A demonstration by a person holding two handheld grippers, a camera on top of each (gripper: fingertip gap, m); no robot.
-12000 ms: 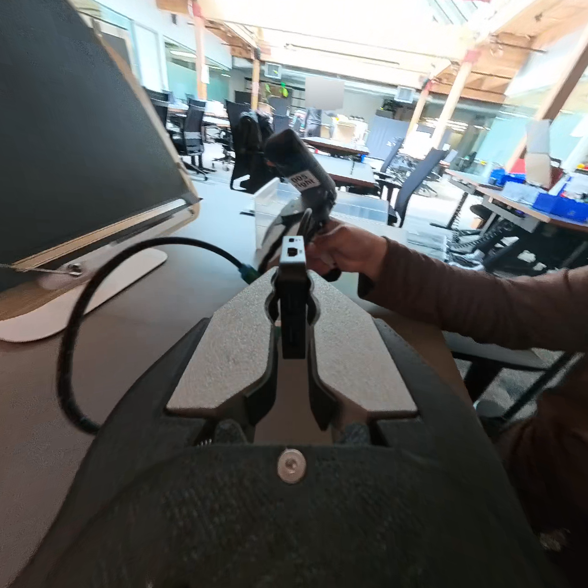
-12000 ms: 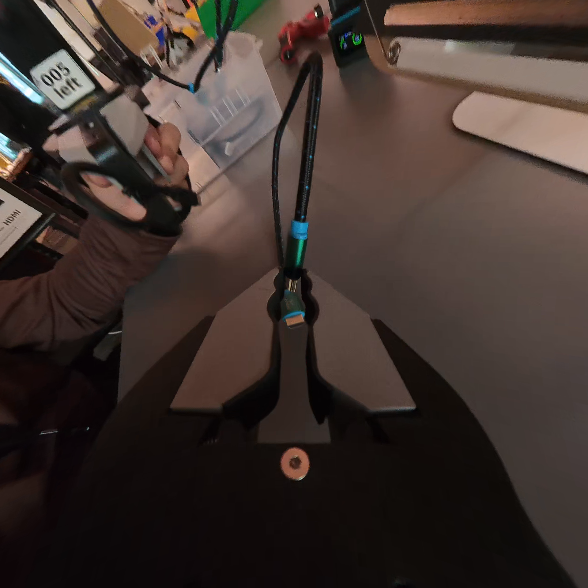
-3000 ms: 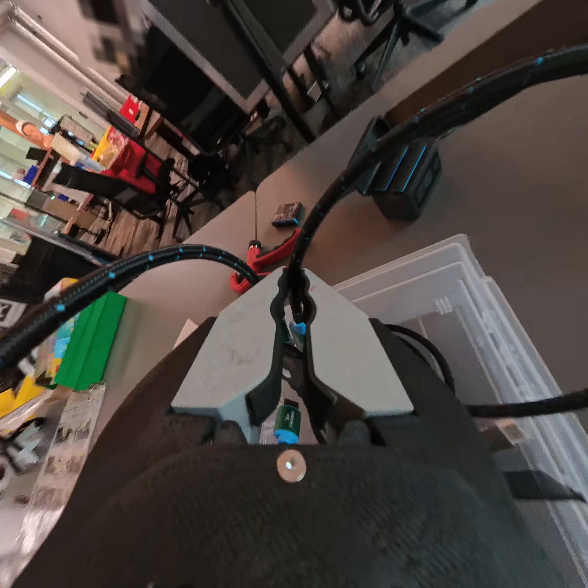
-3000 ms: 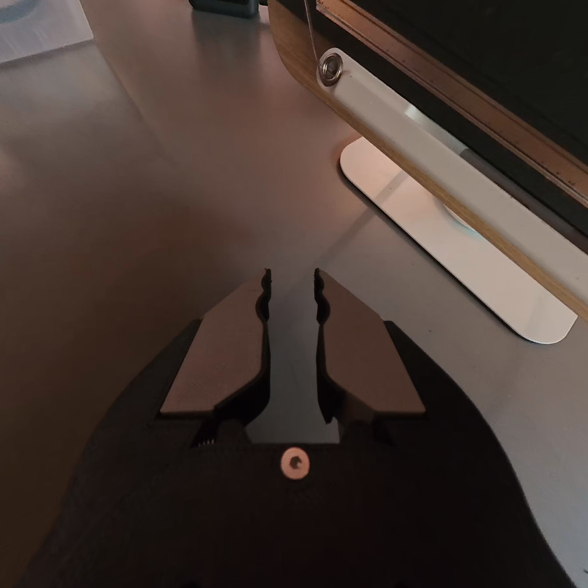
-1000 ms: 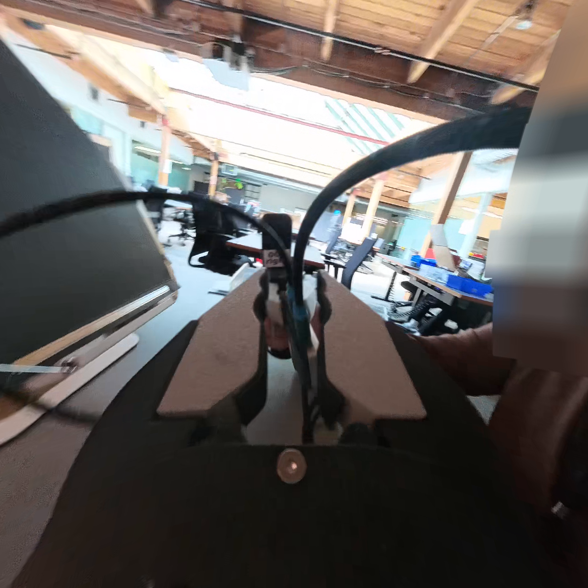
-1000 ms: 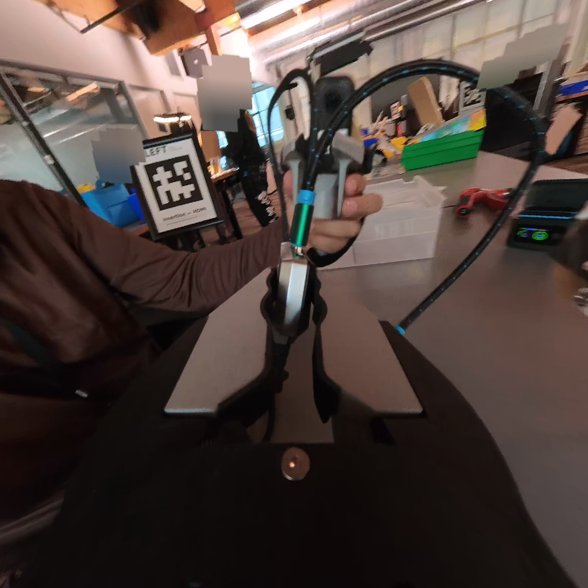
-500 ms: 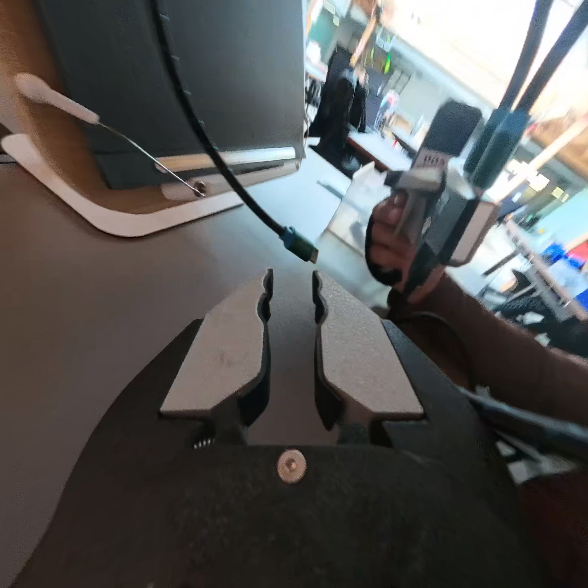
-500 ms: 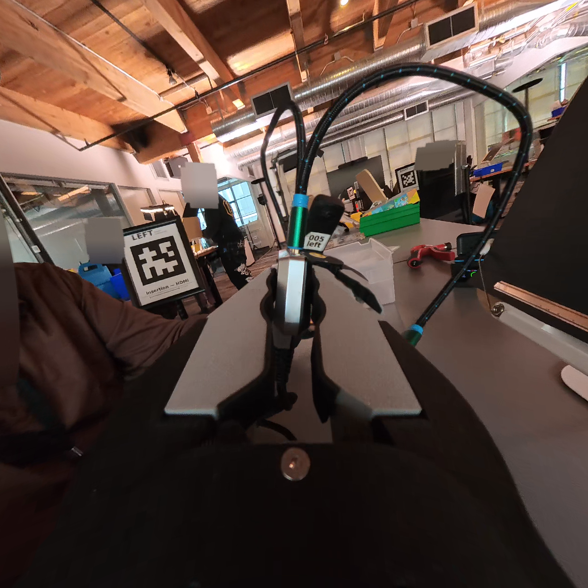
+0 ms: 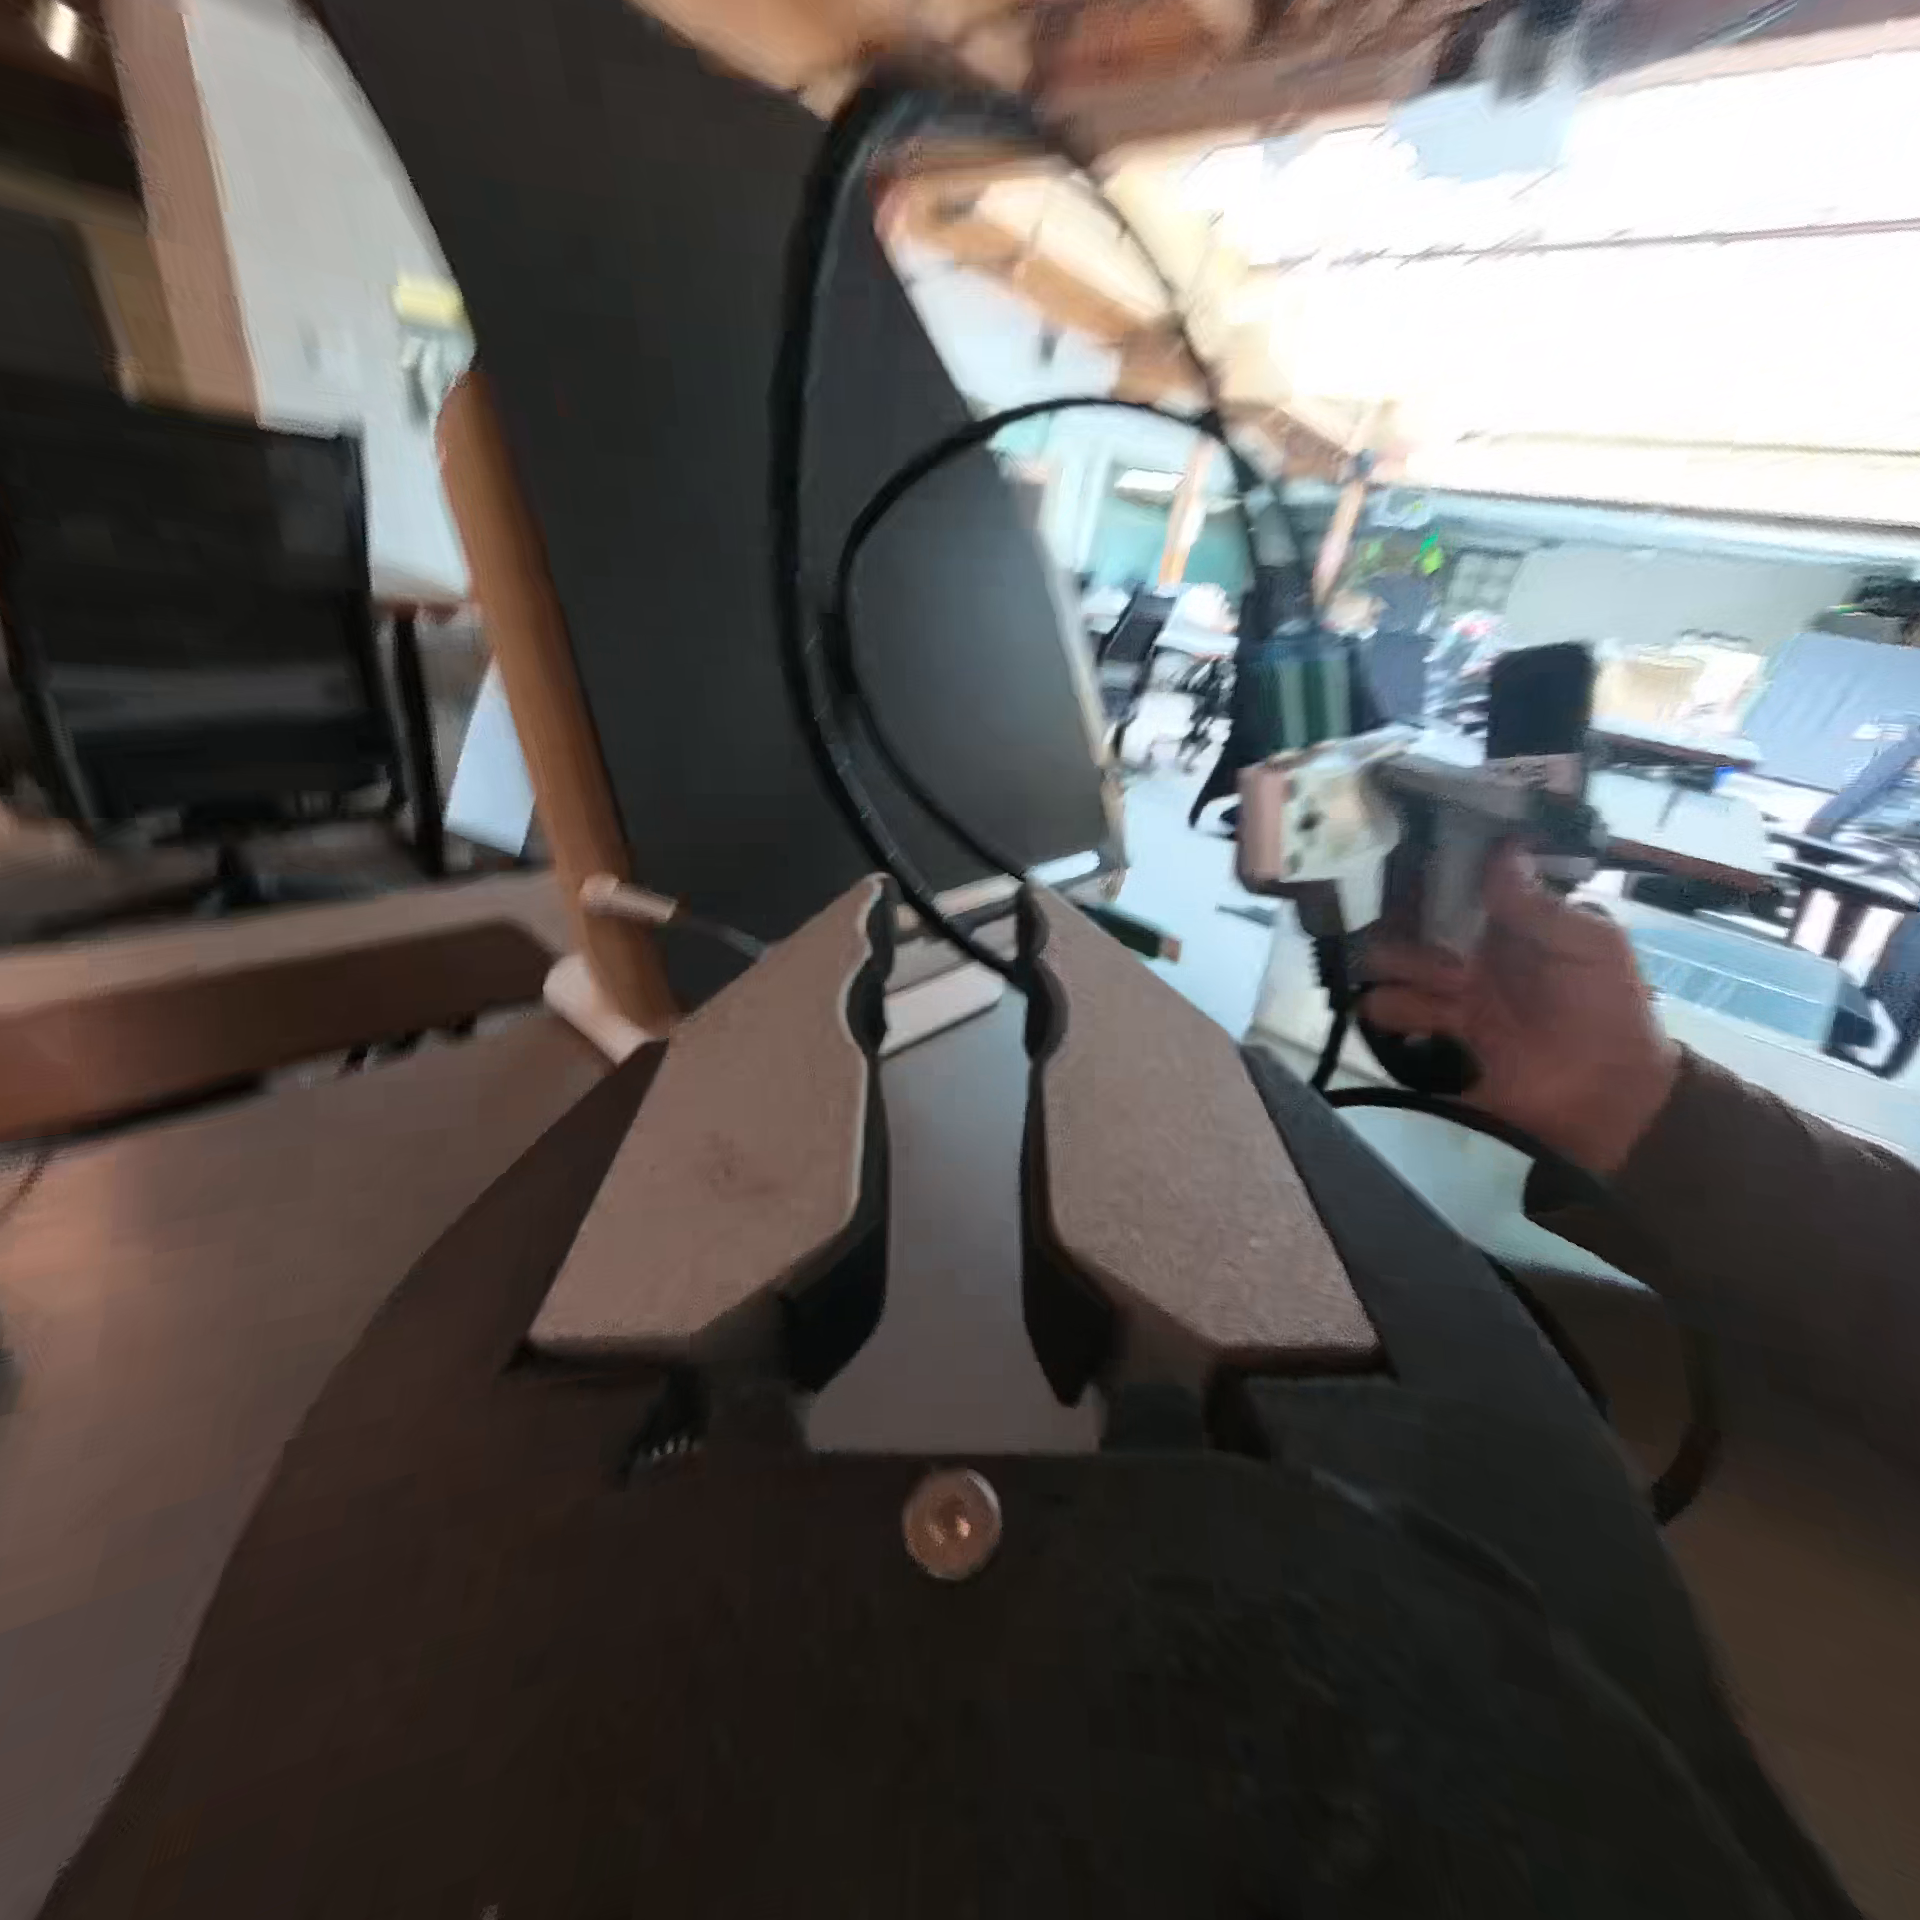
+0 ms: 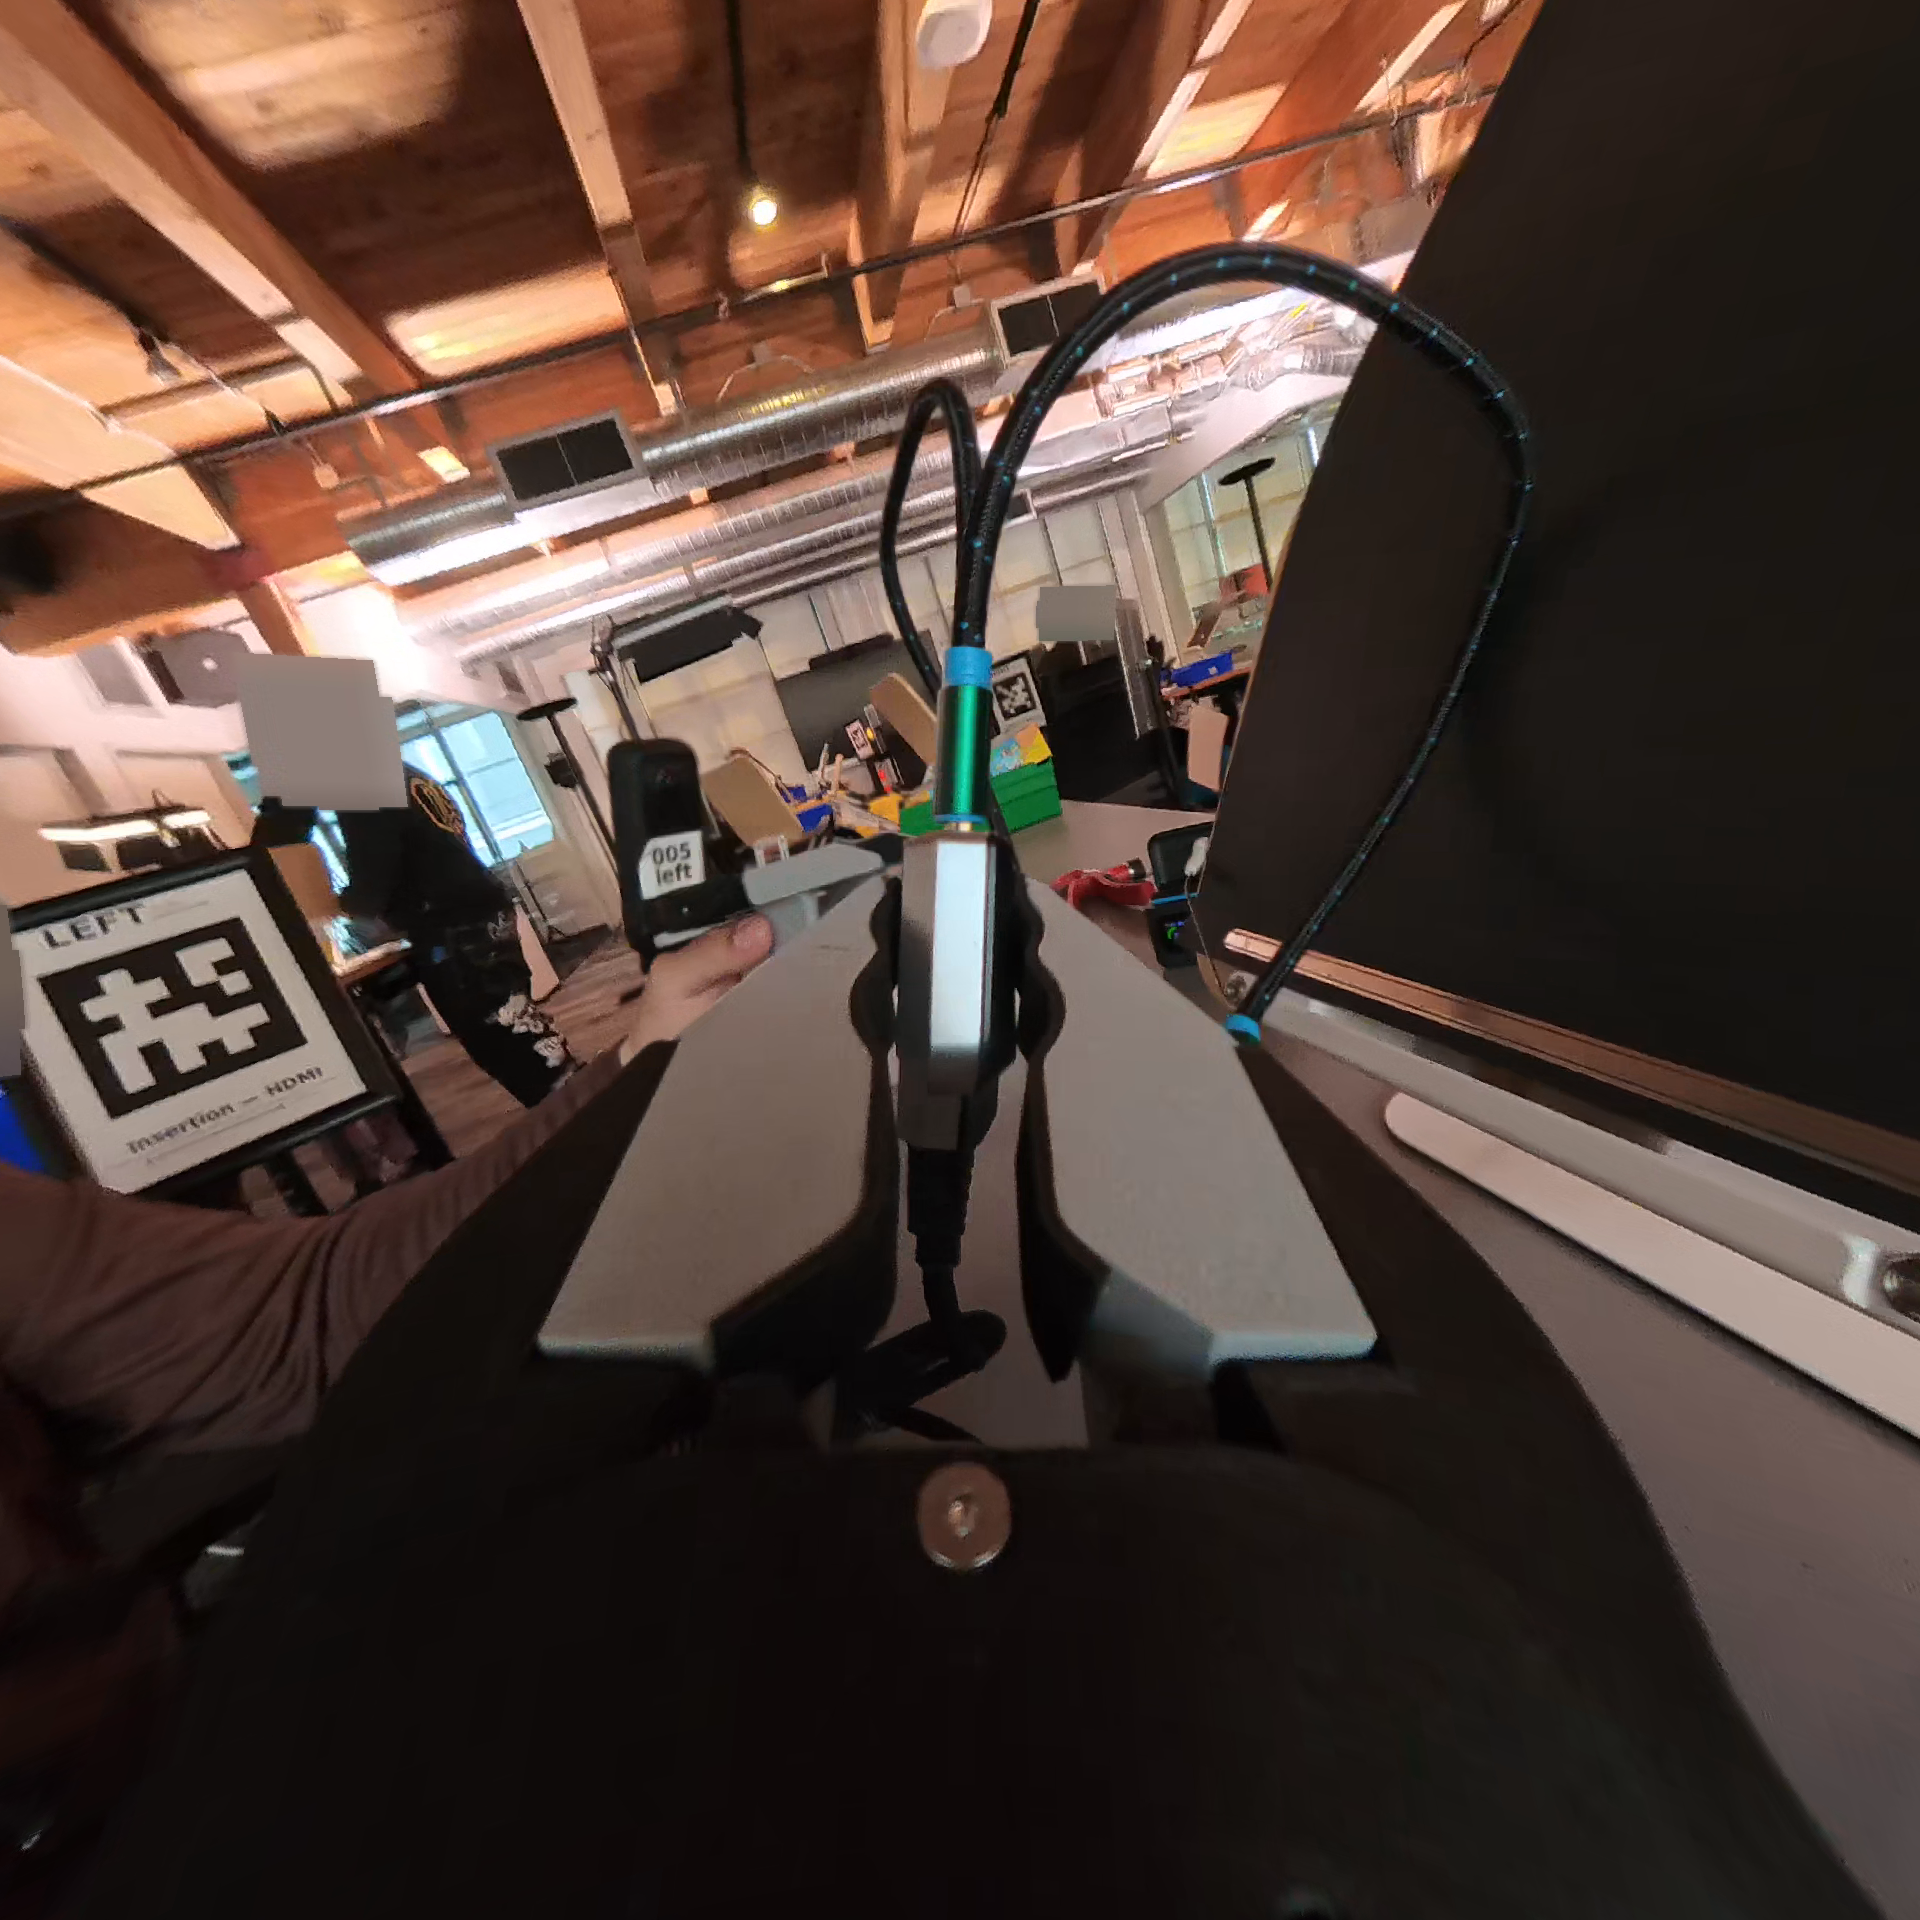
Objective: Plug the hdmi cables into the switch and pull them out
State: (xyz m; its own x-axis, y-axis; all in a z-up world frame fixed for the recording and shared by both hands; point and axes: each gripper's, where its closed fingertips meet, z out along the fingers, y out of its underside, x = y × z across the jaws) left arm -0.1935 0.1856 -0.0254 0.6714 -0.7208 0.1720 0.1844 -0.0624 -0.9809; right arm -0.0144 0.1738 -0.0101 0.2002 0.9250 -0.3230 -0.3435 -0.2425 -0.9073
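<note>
My right gripper is shut on the silver HDMI switch and holds it upright above the table. A green plug of a black braided cable sits in the switch's top. The cable loops up and right, and its free end hangs by the monitor. A thinner black cable rises beside it. My left gripper is open and empty. The cable loop and a loose plug hang just beyond it. The right gripper shows in a hand at right.
A dark monitor on a white base stands at the right of the grey table. Its back and wooden stand fill the left wrist view. A framed marker sign and a person are at the left. Spacing between my two grippers at the tips: around 20 cm.
Three seconds ago my left gripper gripped the cable and my right was empty. The right now holds the switch with the cable plugged in. The left has let go and swung toward the monitor.
</note>
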